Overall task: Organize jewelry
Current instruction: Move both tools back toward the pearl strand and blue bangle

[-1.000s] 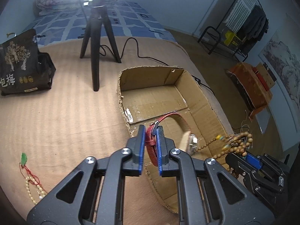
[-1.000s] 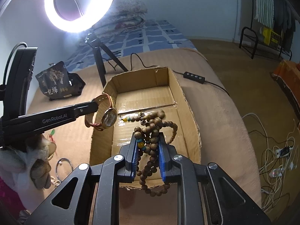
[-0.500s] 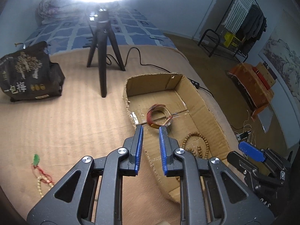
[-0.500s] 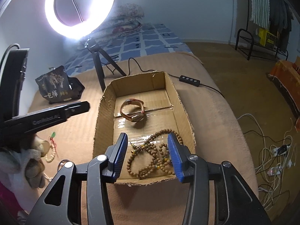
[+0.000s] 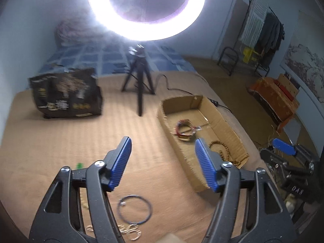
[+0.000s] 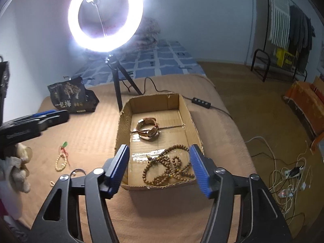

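Shallow open brown cardboard box (image 6: 193,119) on tan bedspread serves as landmark. Inside it: brown-strapped wristwatch (image 6: 147,128) mid-floor; string of brown wooden beads (image 6: 169,165) at near end. Left gripper (image 5: 162,163) jaws opening, nothing between them, hovering left of box. Right gripper (image 6: 159,167) jaws opening, empty, above box's near end. Thin dark bangle ring (image 5: 134,209) lies outside box, left.

A brown-strapped watch (image 6: 148,129) and wooden bead strands (image 6: 169,167) lie inside the cardboard box (image 6: 121,127).
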